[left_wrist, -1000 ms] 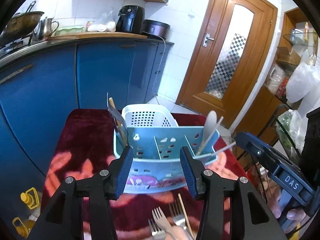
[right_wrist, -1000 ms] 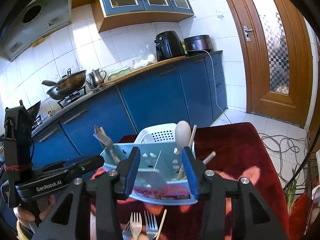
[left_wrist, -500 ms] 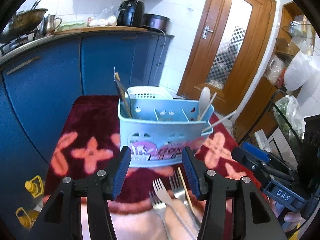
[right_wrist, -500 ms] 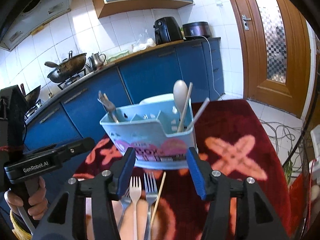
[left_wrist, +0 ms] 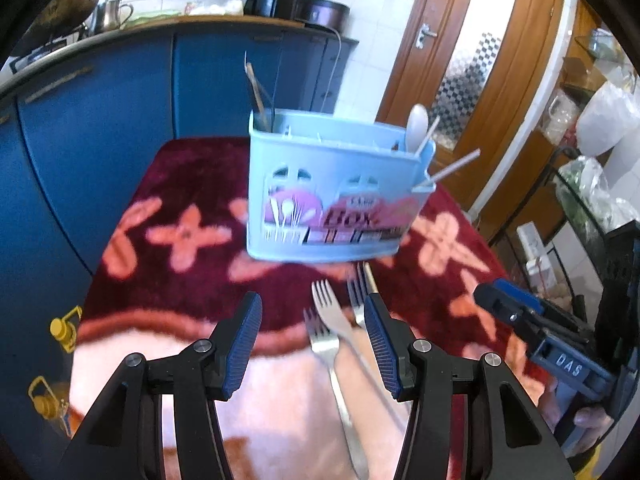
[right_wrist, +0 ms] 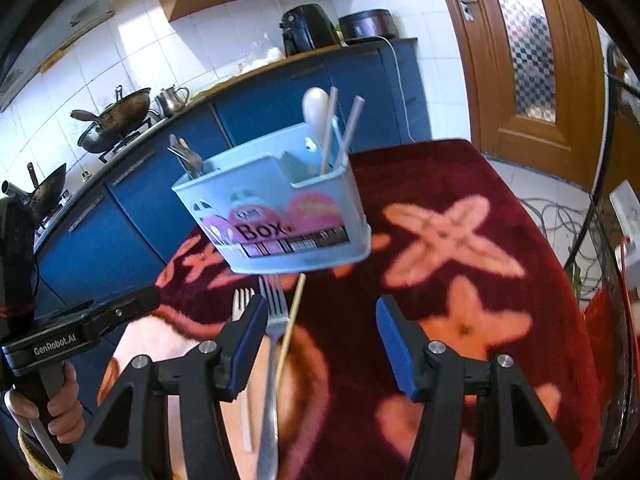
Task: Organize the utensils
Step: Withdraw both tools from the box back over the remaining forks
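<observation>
Nearest the cameras, both tongs are spread wide and empty: the left tongs (left_wrist: 313, 344) hang over the pale front edge of the cloth-covered tabletop (left_wrist: 168, 280), and the right tongs (right_wrist: 320, 344) hover just to their right, with nothing between either pair of blue pads. A second ago both cameras looked down into the compartments of the utensil box from close above; since then both tongs have pulled back and dropped lower, so the box now shows its printed front wall and the loose cutlery has come fully into view. That retreat reads as the end of a drop-off and the start of the next pick. Just past the fingertips lie three forks (left_wrist: 332, 320), tines pointing away towards the box, and beside them a single chopstick (right_wrist: 291, 320), all flat on the cloth and untouched. The left tongs point almost along the fork handles, level and centred; the right tongs sit lower, with their left pad just beside a fork. Further on, mid-tabletop, stands the light blue utensil box (left_wrist: 332, 200), upright, already holding a white spoon (right_wrist: 316, 110) and chopsticks at its right end and darker utensils at its left.
</observation>
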